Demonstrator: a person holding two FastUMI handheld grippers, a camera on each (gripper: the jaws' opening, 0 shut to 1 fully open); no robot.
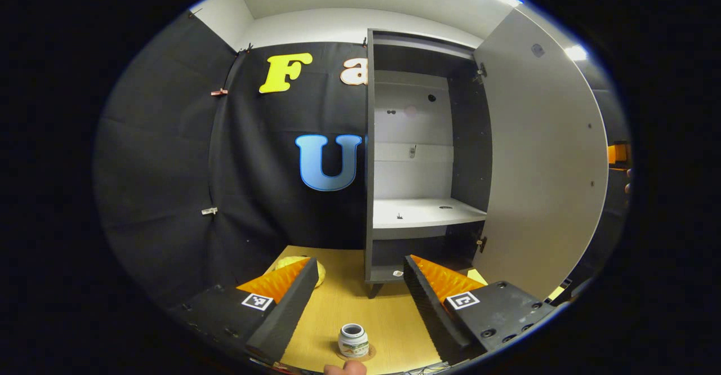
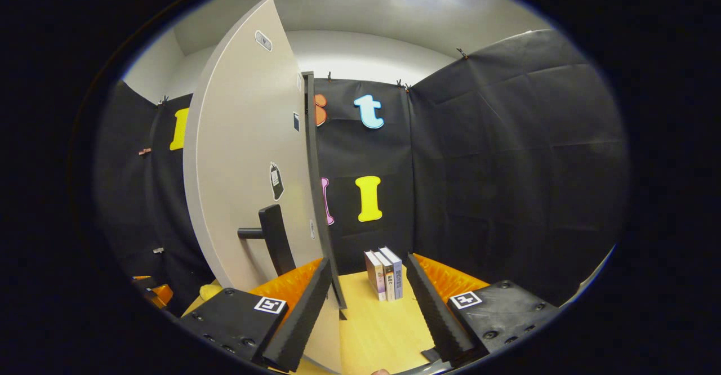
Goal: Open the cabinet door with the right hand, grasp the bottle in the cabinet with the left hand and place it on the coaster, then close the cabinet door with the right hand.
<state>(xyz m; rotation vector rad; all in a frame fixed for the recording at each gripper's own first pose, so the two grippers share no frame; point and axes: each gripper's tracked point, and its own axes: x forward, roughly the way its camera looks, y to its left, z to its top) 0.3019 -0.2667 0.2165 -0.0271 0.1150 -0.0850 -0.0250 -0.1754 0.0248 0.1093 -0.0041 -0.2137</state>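
Closing the cabinet door (image 2: 242,155) is what we judge remains: bottle (image 1: 353,340) sits on the coaster (image 1: 356,356), left gripper (image 1: 356,285) spread and empty, right gripper (image 2: 369,290) spread, holding nothing.

Sharp, overhead-lit — edges (fisheye) bowed

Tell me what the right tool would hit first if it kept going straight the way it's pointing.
Probably the upright books on the table, standing ahead between the open fingers of the right tool. The cabinet door edge sits just left; depth is unclear.
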